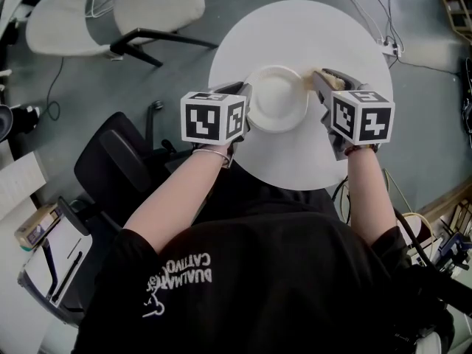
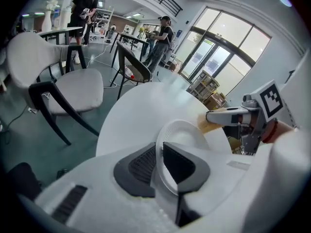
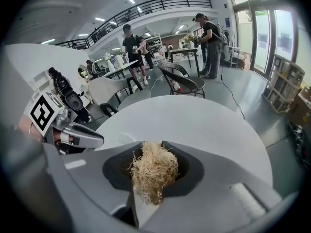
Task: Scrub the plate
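A white plate lies on the round white table. My left gripper is shut on the plate's left rim. In the left gripper view the rim runs edge-on between the two dark pads, and the plate spreads out beyond them. My right gripper is shut on a tan fibre scrubber that rests against the plate's far right rim. The scrubber fills the gap between the right gripper's jaws. The left gripper view shows the right gripper with the scrubber at the plate's edge.
A black office chair stands left of the person, close to the table. Two white chairs stand at the back left. A power strip with cables lies off the table's far right edge. People stand far back in the hall.
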`<state>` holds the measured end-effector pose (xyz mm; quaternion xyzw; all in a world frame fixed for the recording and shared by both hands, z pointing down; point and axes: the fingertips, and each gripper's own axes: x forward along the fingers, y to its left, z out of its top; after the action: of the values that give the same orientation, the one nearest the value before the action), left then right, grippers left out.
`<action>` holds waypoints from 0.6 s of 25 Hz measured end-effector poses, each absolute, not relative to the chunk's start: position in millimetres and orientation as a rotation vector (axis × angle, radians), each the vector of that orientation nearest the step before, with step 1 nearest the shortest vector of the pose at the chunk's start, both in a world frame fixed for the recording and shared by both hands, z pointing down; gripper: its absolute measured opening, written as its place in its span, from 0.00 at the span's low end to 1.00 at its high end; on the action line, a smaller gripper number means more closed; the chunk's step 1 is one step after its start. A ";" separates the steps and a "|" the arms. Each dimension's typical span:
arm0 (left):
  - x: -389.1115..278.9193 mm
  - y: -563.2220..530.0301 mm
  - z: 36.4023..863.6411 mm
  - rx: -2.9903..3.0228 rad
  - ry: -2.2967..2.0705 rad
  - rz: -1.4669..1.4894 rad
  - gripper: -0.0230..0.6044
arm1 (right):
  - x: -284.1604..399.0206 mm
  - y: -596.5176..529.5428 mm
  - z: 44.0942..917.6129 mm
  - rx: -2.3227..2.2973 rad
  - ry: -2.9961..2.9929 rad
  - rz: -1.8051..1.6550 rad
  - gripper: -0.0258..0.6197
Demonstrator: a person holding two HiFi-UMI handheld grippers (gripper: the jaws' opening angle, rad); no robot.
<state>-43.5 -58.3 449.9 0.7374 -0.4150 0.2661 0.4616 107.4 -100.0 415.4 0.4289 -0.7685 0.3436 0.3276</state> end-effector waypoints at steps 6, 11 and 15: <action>-41.1 -59.2 449.0 1.783 -1.051 0.671 0.11 | 66.6 -105.4 382.0 1.070 -2.240 0.956 0.19; -39.8 -60.3 449.2 1.749 -1.063 0.683 0.11 | 2.0 -81.8 397.0 0.858 -2.294 0.975 0.19; -40.1 -60.0 450.9 1.734 -1.066 0.687 0.11 | -8.5 -81.3 412.1 0.884 -2.256 0.977 0.19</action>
<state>-40.1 -60.0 450.9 0.7095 -0.4362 0.2813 0.4766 -8.5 -81.3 412.1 0.3267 -0.8334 0.3611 0.2613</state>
